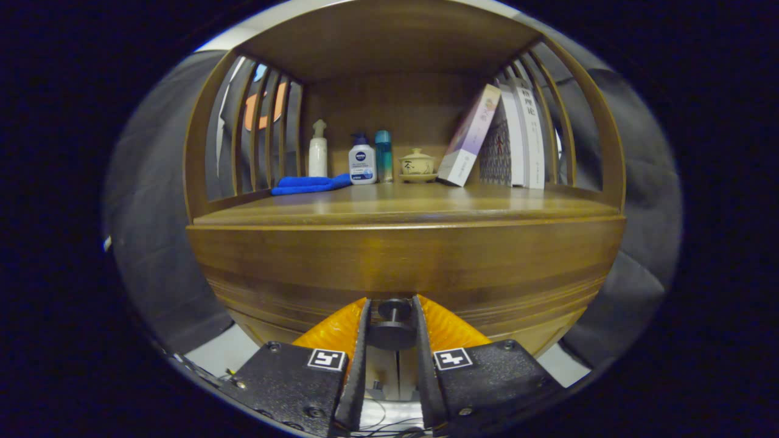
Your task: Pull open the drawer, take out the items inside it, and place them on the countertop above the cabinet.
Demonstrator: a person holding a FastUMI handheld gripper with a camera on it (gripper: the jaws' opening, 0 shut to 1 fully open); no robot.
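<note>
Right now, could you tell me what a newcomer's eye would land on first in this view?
First, the dark drawer knob sitting between the fingers of the gripper, which appear closed against its sides at the wooden cabinet front. Beyond, on the countertop, a blue cloth lies beside bottles, with leaning books opposite.
</note>
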